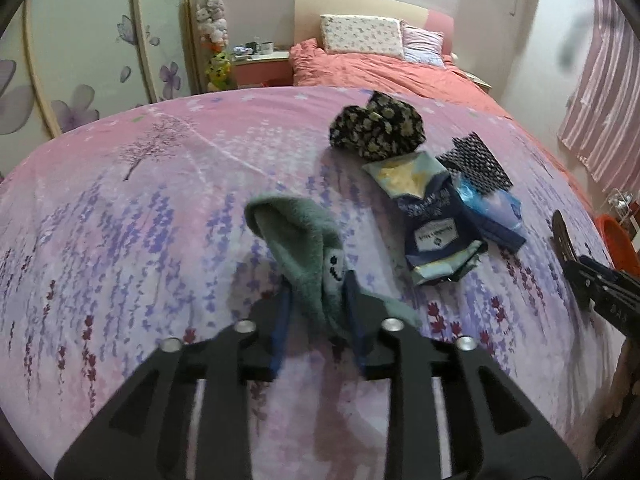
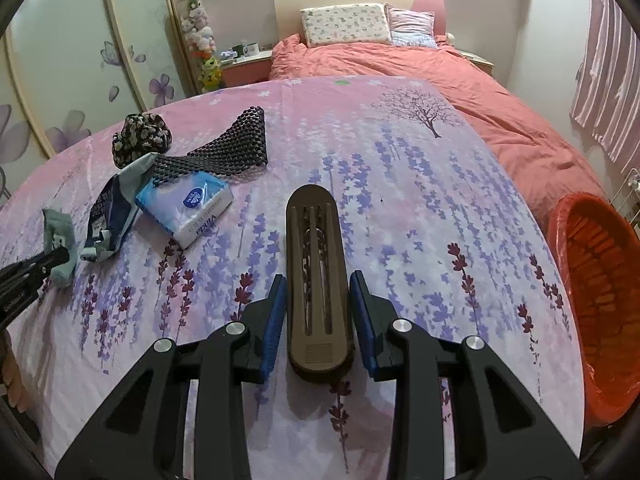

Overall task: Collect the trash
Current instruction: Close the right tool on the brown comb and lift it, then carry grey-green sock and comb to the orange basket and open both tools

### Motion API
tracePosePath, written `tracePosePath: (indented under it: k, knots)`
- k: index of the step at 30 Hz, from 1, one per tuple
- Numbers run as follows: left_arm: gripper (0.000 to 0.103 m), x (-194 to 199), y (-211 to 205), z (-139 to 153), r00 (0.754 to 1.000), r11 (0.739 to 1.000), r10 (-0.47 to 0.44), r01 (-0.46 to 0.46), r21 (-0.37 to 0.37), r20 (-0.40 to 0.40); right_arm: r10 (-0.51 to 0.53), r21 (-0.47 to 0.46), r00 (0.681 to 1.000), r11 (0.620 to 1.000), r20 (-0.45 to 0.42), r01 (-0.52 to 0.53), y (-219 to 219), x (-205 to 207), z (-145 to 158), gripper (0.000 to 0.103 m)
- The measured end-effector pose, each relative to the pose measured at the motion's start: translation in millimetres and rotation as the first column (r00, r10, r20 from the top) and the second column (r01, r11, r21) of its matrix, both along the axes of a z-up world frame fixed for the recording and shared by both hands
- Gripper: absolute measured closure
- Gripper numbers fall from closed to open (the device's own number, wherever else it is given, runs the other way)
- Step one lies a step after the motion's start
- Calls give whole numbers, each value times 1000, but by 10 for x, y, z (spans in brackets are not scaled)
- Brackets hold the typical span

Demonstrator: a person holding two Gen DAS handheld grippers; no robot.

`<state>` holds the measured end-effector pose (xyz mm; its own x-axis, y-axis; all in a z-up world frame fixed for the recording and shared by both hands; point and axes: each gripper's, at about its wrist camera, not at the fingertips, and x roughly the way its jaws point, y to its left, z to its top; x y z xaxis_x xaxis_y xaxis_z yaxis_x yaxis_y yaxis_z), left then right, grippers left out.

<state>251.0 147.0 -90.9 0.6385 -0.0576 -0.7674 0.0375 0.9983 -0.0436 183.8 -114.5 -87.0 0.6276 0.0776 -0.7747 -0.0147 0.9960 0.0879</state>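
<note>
A fuzzy green sock [image 1: 304, 240] stands bunched on the lavender-print sheet, between the jaws of my left gripper [image 1: 316, 284]. The blue pads flank it loosely, so that gripper is open. My right gripper [image 2: 318, 284] is shut on a brown slotted plastic piece [image 2: 318, 264], pads pressed to both its long sides. From the left wrist view, that piece [image 1: 560, 232] sticks up at the far right. A crumpled dark blue snack bag [image 1: 436, 224] and a tissue pack [image 2: 188, 208] lie between the two grippers.
A black mesh mat [image 2: 228, 152] and a bundled black floral cloth [image 2: 140, 136] lie behind the bag. An orange bin with a red liner [image 2: 600, 280] stands off the bed's right edge. Coral bedding and pillows lie beyond, with a wardrobe at left.
</note>
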Motion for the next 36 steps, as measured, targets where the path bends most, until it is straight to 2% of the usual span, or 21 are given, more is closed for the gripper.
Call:
tracePosePath:
  k: [12,16,17,23,36]
  knots:
    - [68,105,-65,-11,999,999,42,-42,-3,-16,1,28,1000,1000,3,-2,-33,-5,-2,70]
    - [93,115,-134,-8,1000,1000,28,-28,12,-8,6,12,1000,1000,6,-6,-23,-37,12,72]
    - [93,115,-140,0,1000,1000,24,-24,6,-8,7,7,1000,1000,13,-7,-23,-58,24,74]
    - [94,18,-174,134,999,1000,15,-15,14,28,7,12,998,1000,56,-8,-88,-225,156,74]
    - [94,-338,-593,683,990,997,-78,76,21,113,-13,-28,979,999,204,19,-324,-632,756,74]
